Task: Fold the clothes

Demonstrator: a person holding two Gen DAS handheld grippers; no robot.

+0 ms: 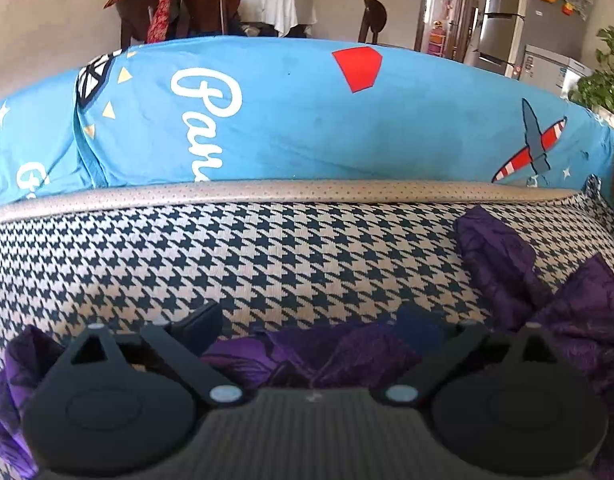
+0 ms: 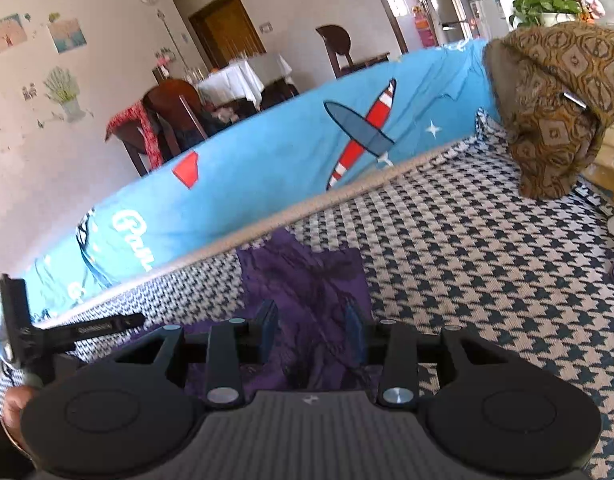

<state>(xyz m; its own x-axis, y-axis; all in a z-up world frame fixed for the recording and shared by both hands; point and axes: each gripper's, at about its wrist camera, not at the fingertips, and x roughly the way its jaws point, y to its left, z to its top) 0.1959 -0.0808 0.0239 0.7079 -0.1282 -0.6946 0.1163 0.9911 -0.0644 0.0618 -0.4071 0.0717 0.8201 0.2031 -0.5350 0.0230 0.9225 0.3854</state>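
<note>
Right, left gripper (image 1: 311, 324) gaping wide over bunched purple garment (image 1: 339, 356); right gripper (image 2: 311, 330) straddling cloth at 12 o'clock, unclenched. Risking grabbing multiple layers, folding crooked.

Crinkled purple cloth garment (image 2: 307, 276), woven houndstooth sofa cover (image 1: 267, 256), smooth blue printed fabric (image 1: 291, 120), matt black plastic gripper (image 2: 311, 332)

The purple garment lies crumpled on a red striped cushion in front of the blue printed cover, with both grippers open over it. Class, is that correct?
Not quite. The purple garment lies on a dark-and-cream houndstooth cushion, not a red striped one; both wrist views show it. The blue printed cover behind it and the open left gripper and right gripper are as stated.
</note>
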